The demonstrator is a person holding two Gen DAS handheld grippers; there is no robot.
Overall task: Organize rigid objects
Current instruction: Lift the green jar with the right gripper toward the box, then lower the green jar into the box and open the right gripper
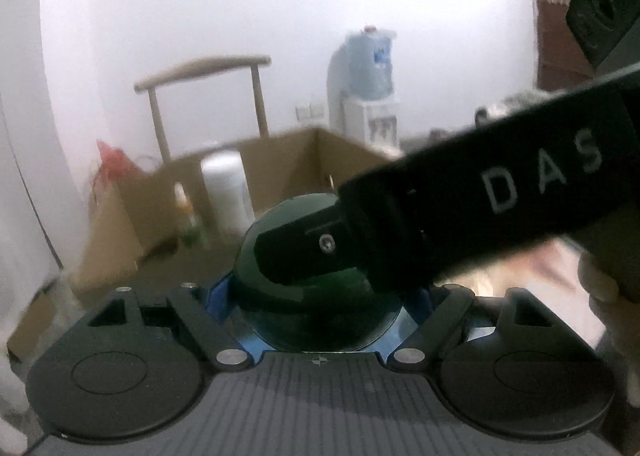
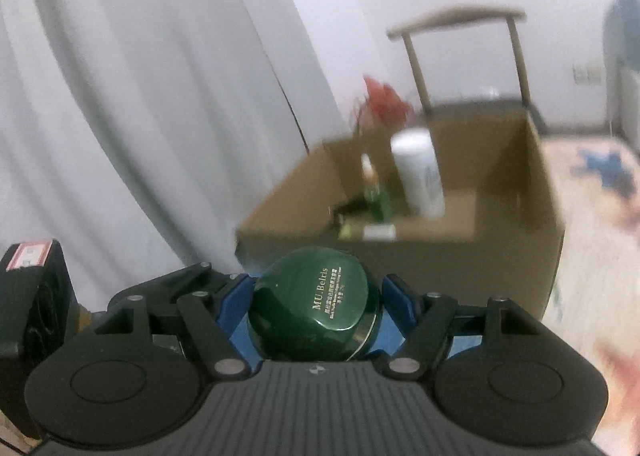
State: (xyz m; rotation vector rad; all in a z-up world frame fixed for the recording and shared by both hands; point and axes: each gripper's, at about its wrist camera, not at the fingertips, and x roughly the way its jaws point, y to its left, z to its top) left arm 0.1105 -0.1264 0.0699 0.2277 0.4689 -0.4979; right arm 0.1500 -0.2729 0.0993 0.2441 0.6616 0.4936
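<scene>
In the right wrist view a dark green jar (image 2: 316, 312) with "MU.Belris" on its lid sits between the blue pads (image 2: 232, 304) of my right gripper (image 2: 316, 296), which is shut on it. In the left wrist view a dark green jar (image 1: 320, 316) fills the space between the blue pads (image 1: 218, 296) of my left gripper (image 1: 320, 296), which looks shut on it. A black finger (image 1: 304, 252) of the right gripper crosses in front of that jar. I cannot tell whether both views show one jar. An open cardboard box (image 2: 440, 256) stands just beyond.
The box (image 1: 280, 151) holds an upright white bottle (image 2: 420, 175), a small green bottle (image 2: 376, 195) and a small white item (image 2: 378, 232). Behind it are a wooden chair (image 2: 460, 19) and something red (image 2: 384, 99). A curtain (image 2: 120, 95) hangs left; a water dispenser (image 1: 364, 83) stands at the back.
</scene>
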